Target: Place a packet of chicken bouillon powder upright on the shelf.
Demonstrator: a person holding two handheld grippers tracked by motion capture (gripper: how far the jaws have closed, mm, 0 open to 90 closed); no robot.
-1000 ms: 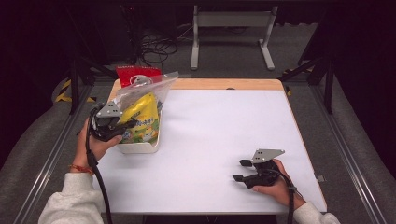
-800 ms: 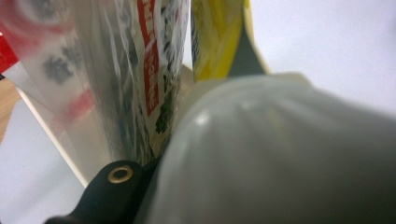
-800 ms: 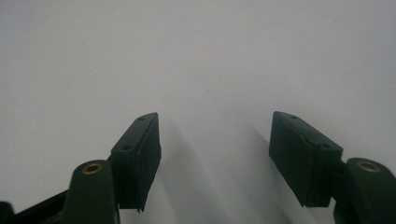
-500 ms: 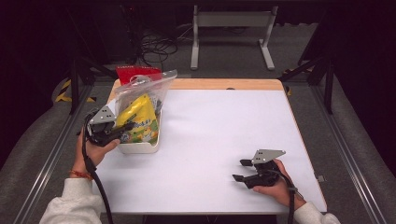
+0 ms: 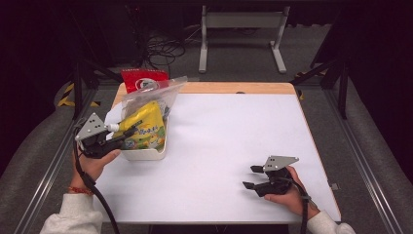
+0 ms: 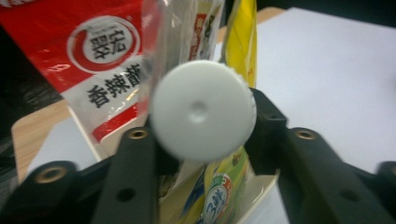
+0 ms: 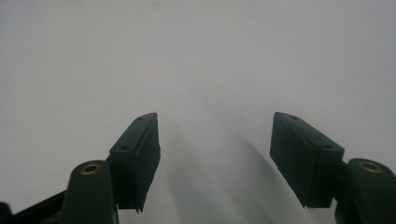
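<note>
Fingers of your right gripper [image 5: 251,177] are standing fairly wide apart with nothing between them, and that hand is resting on the white table [image 5: 234,126] at about 5 o'clock. Over at 9 o'clock your left gripper [image 5: 127,132] is pointing toward 3 o'clock into the white bin [image 5: 146,155]. Its jaws have just been opening, and the pouch's round white cap [image 6: 203,112] is sitting between them in the left gripper view. The pads are flanking the cap's sides and are not visibly clamping it.

Judging by that, you are lining up a grip on the cap. Keep it centred between the pads, close squarely on its rim rather than on the soft film below, and avoid catching the clear plastic beside it.

The bin is sitting near the table's 10 o'clock corner. It is holding the yellow pouch [image 5: 143,126], which is leaning toward you, and a clear zip bag [image 5: 156,92] is rising behind it toward 12 o'clock. A red packet [image 5: 141,80] is standing farthest back, by the table's far edge; whether it is inside the bin I cannot tell.
</note>
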